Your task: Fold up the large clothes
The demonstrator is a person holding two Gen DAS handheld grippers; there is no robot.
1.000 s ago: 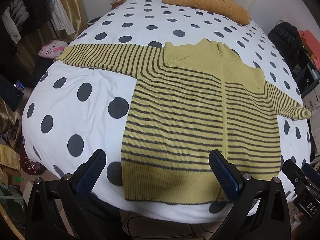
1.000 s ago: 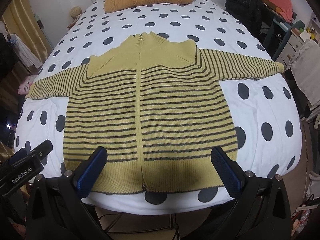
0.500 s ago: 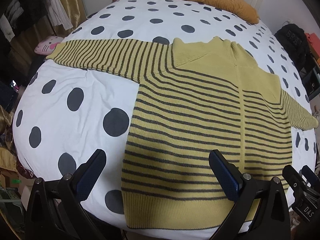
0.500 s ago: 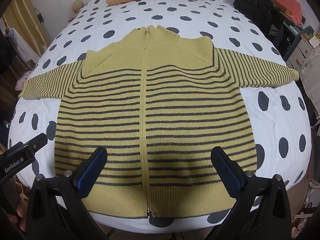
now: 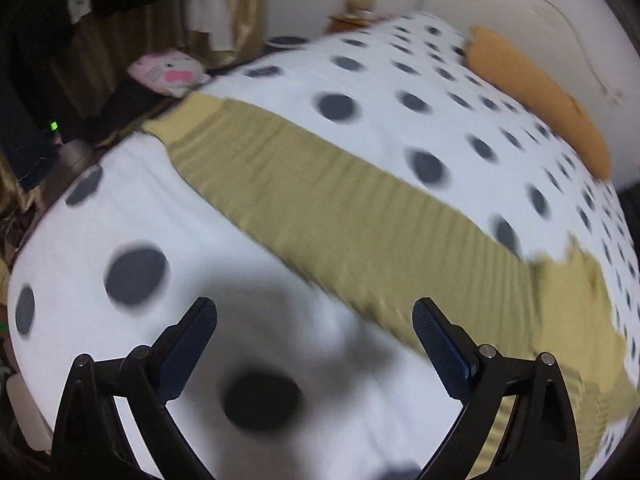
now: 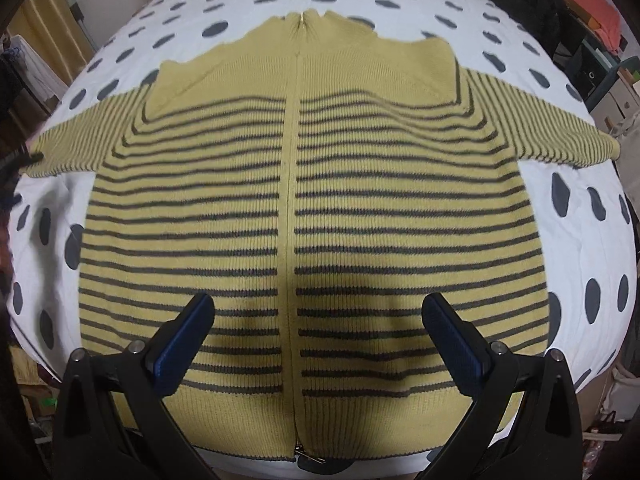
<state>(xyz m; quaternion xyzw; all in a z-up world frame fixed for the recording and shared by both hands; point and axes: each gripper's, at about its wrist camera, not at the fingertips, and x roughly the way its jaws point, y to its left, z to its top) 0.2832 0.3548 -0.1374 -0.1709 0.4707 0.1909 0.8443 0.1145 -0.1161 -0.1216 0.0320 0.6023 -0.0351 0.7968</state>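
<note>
White bedding with dark polka dots covers the bed (image 6: 580, 240), which fills both views. At 12 o'clock an orange pillow (image 5: 540, 92) lies at the head of the bed; in the left wrist view a pink-and-white plush (image 5: 168, 72) sits off the bed edge at 10 o'clock before gold curtains (image 5: 224, 8). In the right wrist view a black backpack (image 6: 524, 0) stands beside the bed at 1 o'clock.

Sweater (image 6: 296, 216) — yellow knit with dark stripes, zip running down the centre — lies flat and face up, collar toward 12 o'clock, ribbed hem toward 6 o'clock at the near bed edge. Both sleeves are spread out sideways, one reaching 9 o'clock, the other 3 o'clock.

Right gripper (image 6: 316, 336): jaws spread wide, nothing between them, hanging over the lower body of the sweater with the zip line midway between the fingers.

Left gripper (image 5: 314, 340): jaws likewise wide and empty, over bare bedding beside a dark dot. The view is motion-blurred; the sweater's sleeve (image 5: 320, 184) crosses it as a diagonal band from 10 o'clock toward 4 o'clock, passing just past the right-hand finger — whether it touches the knit cannot be told
</note>
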